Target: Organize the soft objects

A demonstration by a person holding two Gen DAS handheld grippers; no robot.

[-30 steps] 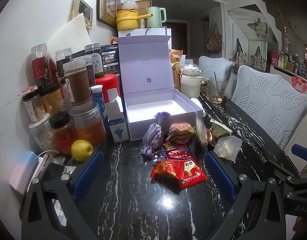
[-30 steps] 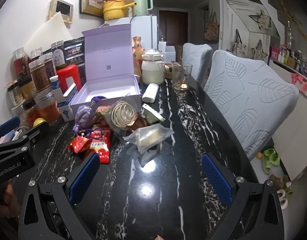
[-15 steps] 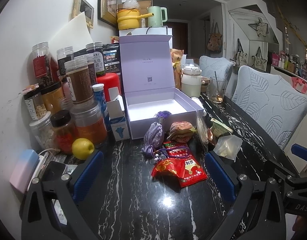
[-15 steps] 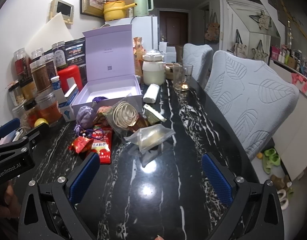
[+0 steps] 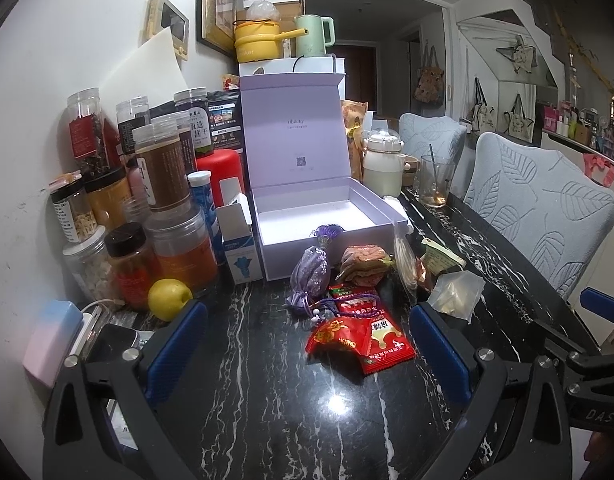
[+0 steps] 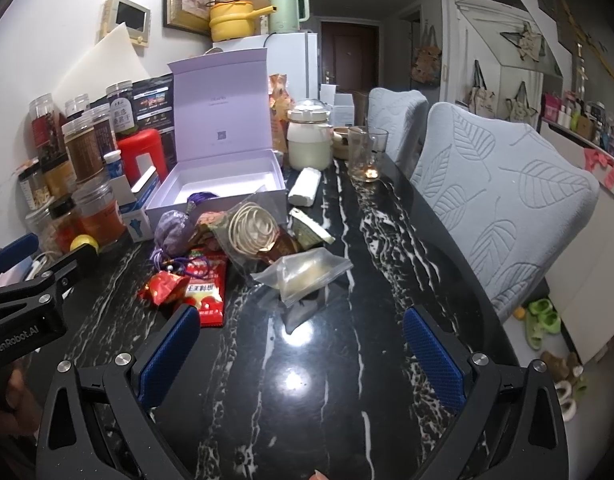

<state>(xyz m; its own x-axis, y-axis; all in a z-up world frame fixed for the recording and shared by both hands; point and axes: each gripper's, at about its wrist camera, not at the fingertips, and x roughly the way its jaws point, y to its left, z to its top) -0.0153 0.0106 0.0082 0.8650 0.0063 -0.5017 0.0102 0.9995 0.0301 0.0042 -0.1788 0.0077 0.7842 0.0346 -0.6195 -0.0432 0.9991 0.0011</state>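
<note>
An open lilac box stands on the black marble table, lid upright, inside bare. In front of it lies a heap of soft items: a purple sachet, a brown woven pouch, red snack packets, a clear bag of coiled cord and a clear zip bag. My left gripper is open just short of the red packets. My right gripper is open, a little short of the zip bag. Neither holds anything.
Several jars, a lemon, a small blue-white carton and a red canister crowd the left wall side. A white jar and a glass stand behind. Leaf-pattern chairs line the table's right edge.
Both grippers have crept slightly forward toward the heap; the objects have not moved and both stay open.
</note>
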